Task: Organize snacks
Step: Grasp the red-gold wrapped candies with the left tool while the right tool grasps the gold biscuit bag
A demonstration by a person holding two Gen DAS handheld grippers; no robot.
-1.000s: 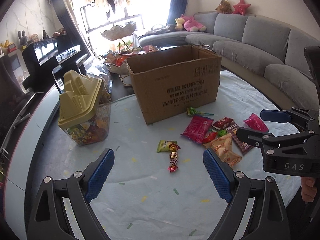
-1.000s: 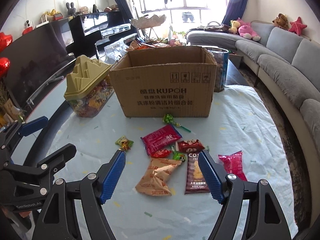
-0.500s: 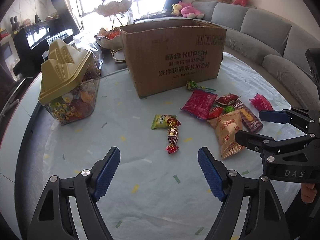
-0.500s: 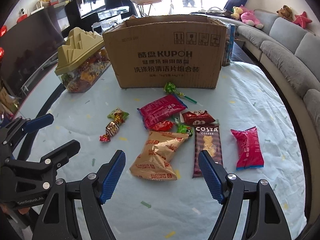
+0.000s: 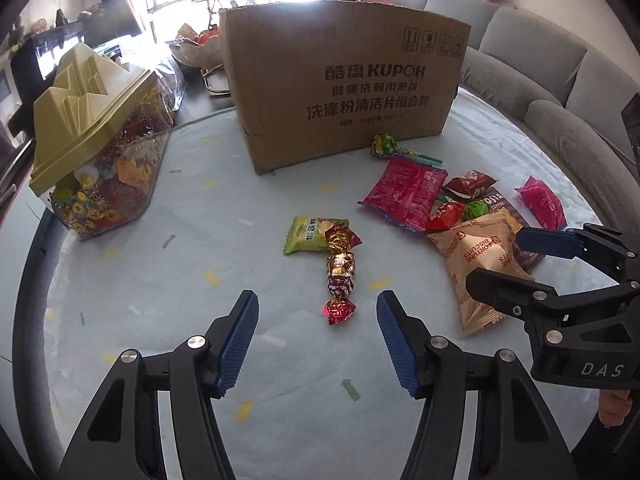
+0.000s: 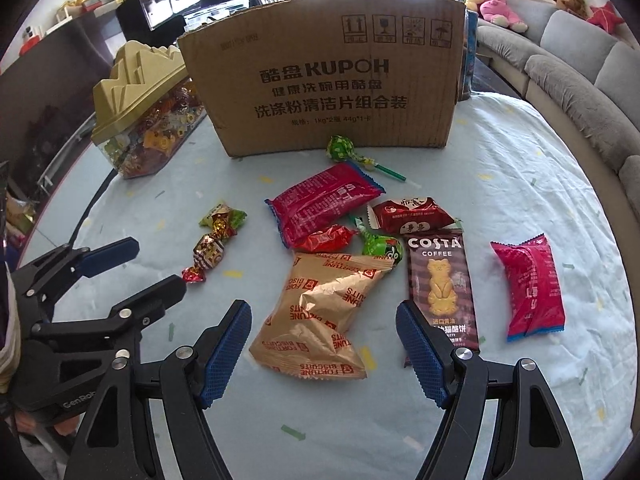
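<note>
Loose snacks lie on a pale blue tablecloth [image 5: 160, 280] in front of a cardboard box [image 5: 344, 92]. My left gripper [image 5: 316, 304] hangs low over a chain of foil-wrapped candies [image 5: 340, 268], next to a green packet [image 5: 310, 236]. Its jaws are closing; the chain's red end lies between the fingertips, untouched. My right gripper [image 6: 323, 312] is open over the tan Fortune Biscuits bag [image 6: 332, 292]. The bag sits between its blue pads [image 6: 224, 348], and they do not press it.
A clear candy jar with a gold lid [image 5: 96, 140] stands left of the box. A red packet [image 6: 324, 204], a Costa Coffee biscuit pack [image 6: 438, 280], a pink packet [image 6: 530, 288] and a green lollipop [image 6: 344, 150] lie nearby. A grey sofa [image 6: 580, 64] curves along the right.
Both grippers have sunk towards the table and tilted further down, so the snacks look larger. The left jaws have narrowed around the candy chain. The right jaws kept their width.
</note>
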